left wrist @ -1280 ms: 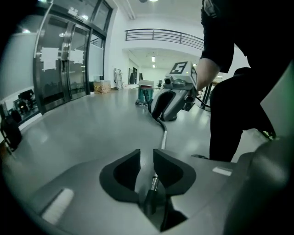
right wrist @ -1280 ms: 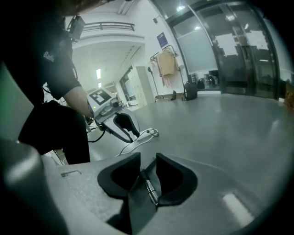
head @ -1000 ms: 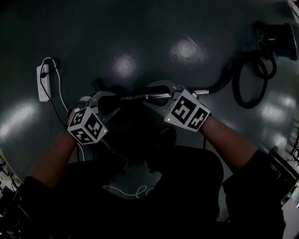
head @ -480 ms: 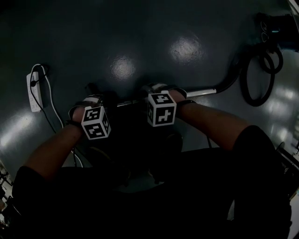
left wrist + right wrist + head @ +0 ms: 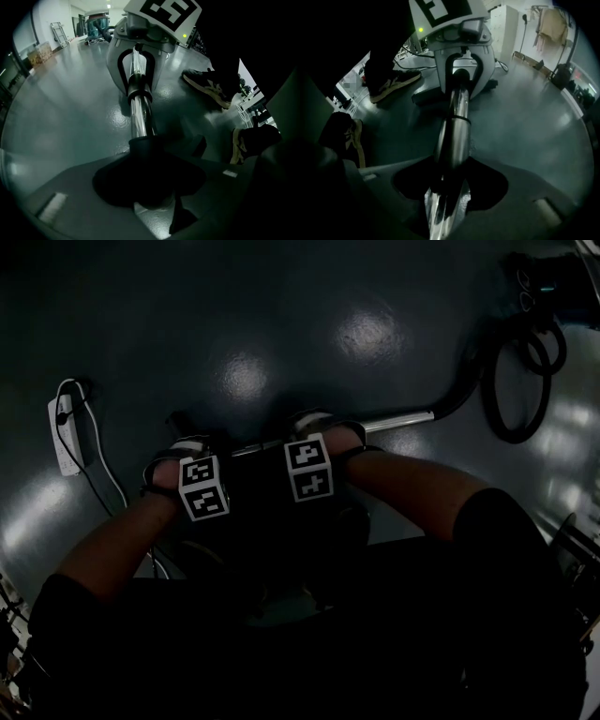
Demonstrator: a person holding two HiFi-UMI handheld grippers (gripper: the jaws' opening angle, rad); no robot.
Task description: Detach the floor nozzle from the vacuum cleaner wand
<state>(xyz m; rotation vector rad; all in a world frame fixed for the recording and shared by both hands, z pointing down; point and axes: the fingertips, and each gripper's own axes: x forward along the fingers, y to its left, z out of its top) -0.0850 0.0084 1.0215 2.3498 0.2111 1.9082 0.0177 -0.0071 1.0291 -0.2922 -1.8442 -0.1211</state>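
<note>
The chrome wand (image 5: 403,419) lies on the dark floor and runs left under both my hands. My left gripper (image 5: 187,451) points steeply down over the wand's left end. In the left gripper view its jaws (image 5: 150,187) have just been opening and straddle the black nozzle neck (image 5: 145,150), with dark gaps on both sides. My right gripper (image 5: 314,427) sits close to the right of it. Its jaws (image 5: 450,187) have just been closing round the chrome wand (image 5: 457,122), also with gaps on both sides. The dark floor nozzle (image 5: 423,97) shows behind the left gripper (image 5: 461,70).
The wand bends into a black coiled hose (image 5: 520,381) that leads to the vacuum body (image 5: 553,282) at the top right. A white power strip (image 5: 64,435) with its cable lies on the floor at the left. The person's shoes (image 5: 211,86) stand close by the wand.
Both grippers have come down onto the wand and turned to point steeply at the floor. They now sit closer together, with their marker cubes facing up.
</note>
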